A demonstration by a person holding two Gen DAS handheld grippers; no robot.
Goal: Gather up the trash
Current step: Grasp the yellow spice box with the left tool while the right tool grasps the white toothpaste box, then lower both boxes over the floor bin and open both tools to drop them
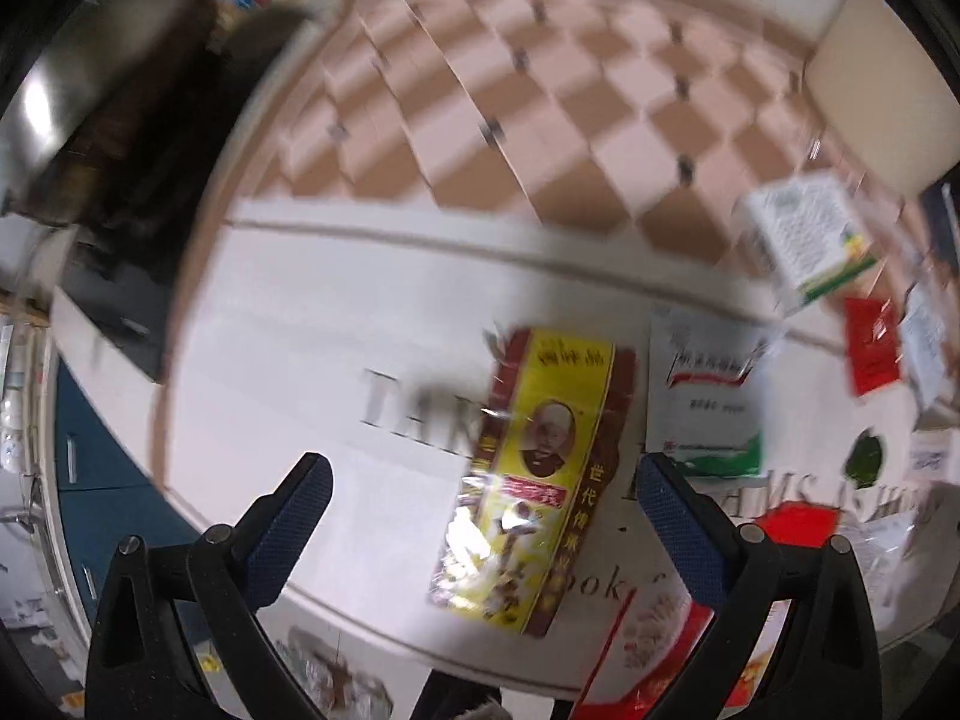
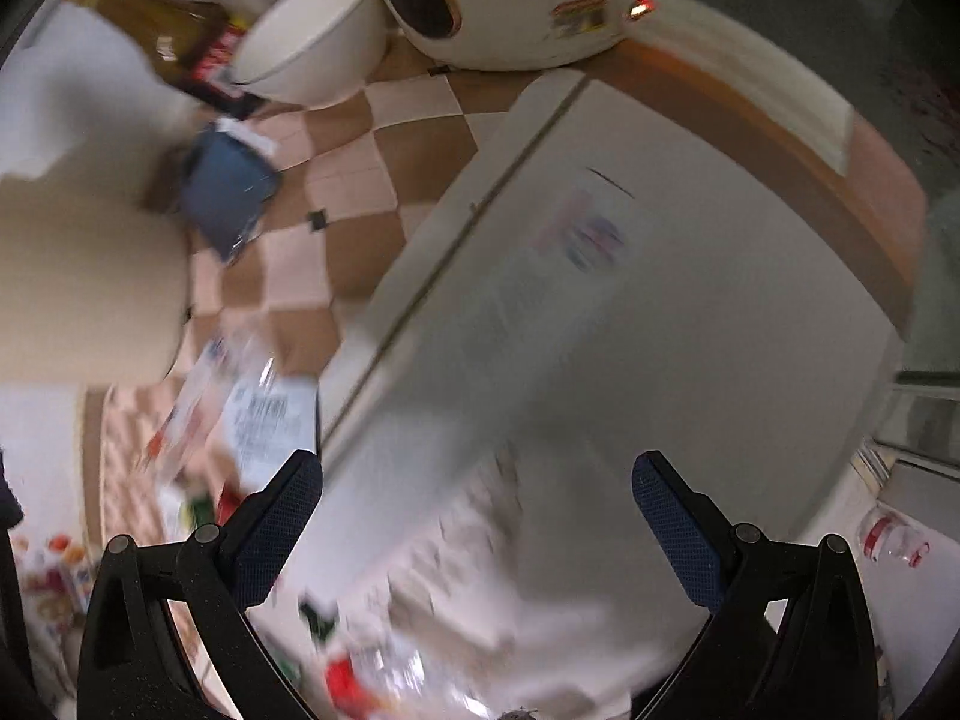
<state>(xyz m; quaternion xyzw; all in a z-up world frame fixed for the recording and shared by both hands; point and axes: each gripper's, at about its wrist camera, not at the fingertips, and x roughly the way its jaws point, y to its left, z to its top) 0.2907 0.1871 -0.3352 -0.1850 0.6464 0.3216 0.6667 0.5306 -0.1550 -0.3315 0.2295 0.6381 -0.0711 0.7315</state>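
In the left wrist view a yellow and dark red food wrapper [image 1: 534, 480] lies on a white printed sheet [image 1: 312, 420], between the tips of my open left gripper [image 1: 489, 495]. A white and green sachet [image 1: 708, 402] lies just right of it, with a red wrapper [image 1: 870, 348] and a white and green carton [image 1: 804, 234] farther right. My right gripper [image 2: 474, 501] is open above a white appliance top [image 2: 660, 330], holding nothing. Blurred clear and red wrappers [image 2: 354, 672] show below it, and a printed plastic wrapper [image 2: 258, 414] at left.
A checkered brown and pink cloth [image 1: 540, 108] covers the table. A white bowl [image 2: 306, 42], a brown bottle [image 2: 162, 36] and a white rice cooker [image 2: 510, 6] stand at the back. A blue packet [image 2: 228, 192] lies on the cloth. A clear bottle with a red cap [image 2: 894, 540] lies far right.
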